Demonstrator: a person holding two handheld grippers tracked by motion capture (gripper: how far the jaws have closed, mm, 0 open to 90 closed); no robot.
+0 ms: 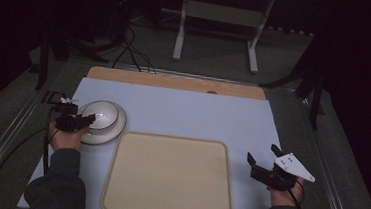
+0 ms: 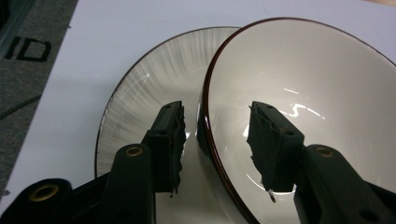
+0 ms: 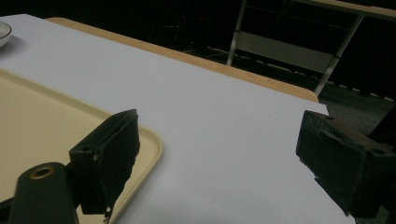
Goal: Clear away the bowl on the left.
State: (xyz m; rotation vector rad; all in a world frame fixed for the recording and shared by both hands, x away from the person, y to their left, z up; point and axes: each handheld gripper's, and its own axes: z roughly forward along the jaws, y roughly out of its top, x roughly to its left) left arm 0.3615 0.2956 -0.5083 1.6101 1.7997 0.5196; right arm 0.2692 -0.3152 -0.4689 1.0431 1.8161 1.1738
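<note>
A white bowl [image 1: 100,113] with a dark rim sits on a white plate [image 1: 117,125] at the left of the table. My left gripper [image 1: 89,120] is open and straddles the bowl's near rim. In the left gripper view one jaw is outside the bowl [image 2: 299,70], over the plate [image 2: 159,65], and the other is inside it; the left gripper [image 2: 217,116] has a gap on each side of the rim. My right gripper [image 1: 262,154] is held open to the right of the beige tray [image 1: 168,173], and in its own view the right gripper [image 3: 222,126] has nothing between its jaws.
A pale sheet [image 1: 188,109] covers the table, with a wooden strip [image 1: 175,81] along its far edge. The tray's corner [image 3: 149,140] lies beside my right gripper's left jaw. A white metal stand [image 1: 215,16] and cables [image 1: 127,50] are on the floor beyond.
</note>
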